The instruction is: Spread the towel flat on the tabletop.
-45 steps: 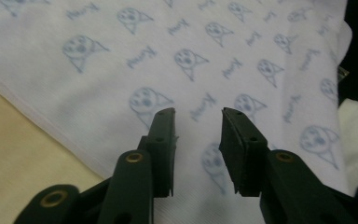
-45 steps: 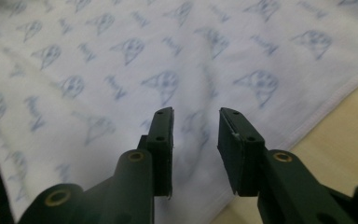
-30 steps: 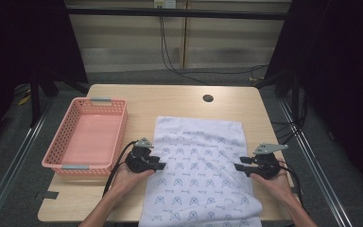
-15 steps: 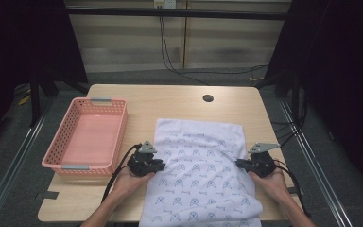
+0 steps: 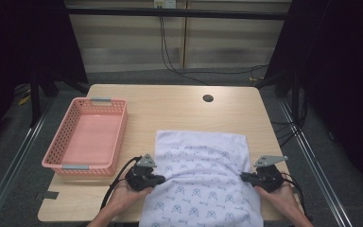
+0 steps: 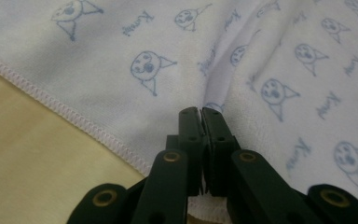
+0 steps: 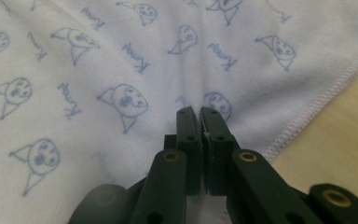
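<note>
The white printed towel lay flat on the near half of the wooden table, its near end hanging over the table's 6 o'clock edge. Its far hem ran straight across, level with the near part of the pink basket, which stood at the towel's 9 o'clock, just beside it and apart from it.

The left gripper sat at the towel's left edge, held in the person's left hand. Its jaws had just been closing and stood pressed together on a pinched fold of the towel. In the left gripper view, the left gripper met the cloth at a ridge that rose toward 12 o'clock, with the stitched hem running from 10 o'clock down to 6 o'clock.

The right gripper sat at the towel's right edge, held in the right hand. Its jaws had also just been closing and were clamped on a fold of the towel. In the right gripper view, the right gripper gripped the fabric with wrinkles spreading from it, the hem lying at 4 o'clock.

Creases ran across the cloth between the two grippers.
</note>
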Demonstrator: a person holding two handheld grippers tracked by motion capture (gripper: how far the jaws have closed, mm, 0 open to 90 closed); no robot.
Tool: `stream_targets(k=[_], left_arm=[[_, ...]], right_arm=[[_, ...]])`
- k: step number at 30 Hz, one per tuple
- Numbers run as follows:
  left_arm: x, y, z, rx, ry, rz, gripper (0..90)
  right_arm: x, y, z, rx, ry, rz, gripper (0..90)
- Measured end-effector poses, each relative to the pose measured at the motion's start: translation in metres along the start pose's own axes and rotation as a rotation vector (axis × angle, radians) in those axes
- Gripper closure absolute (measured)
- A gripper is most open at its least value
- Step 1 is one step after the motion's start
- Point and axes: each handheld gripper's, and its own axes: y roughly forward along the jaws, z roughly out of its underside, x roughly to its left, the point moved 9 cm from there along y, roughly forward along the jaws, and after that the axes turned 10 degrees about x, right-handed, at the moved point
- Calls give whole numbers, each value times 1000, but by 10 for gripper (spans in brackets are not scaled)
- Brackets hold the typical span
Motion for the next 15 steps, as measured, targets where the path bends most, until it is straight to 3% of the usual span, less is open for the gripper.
stream_targets(k=[1,3,6,7,9,10,13,15], left_arm=[[0,0,0,0,0,0,870],[-10,-2,7,5,-10,60,861],[-18,-6,15,22,-6,68,857],[-21,-6,17,19,-11,90,854],[-25,-8,20,25,-9,88,831],[-25,-9,21,21,5,92,808],[-17,-15,10,-19,-2,58,718],[-8,-21,-2,-72,-29,49,692]], right_arm=[[0,0,0,0,0,0,874],[7,-5,9,12,3,-20,873],[17,-11,19,29,14,-61,869],[20,-12,21,32,11,-78,863],[23,-14,22,28,11,-85,766],[22,-15,18,10,-1,-82,739],[6,-23,-2,-79,22,-36,648],[-13,-24,-19,-114,6,34,623]])
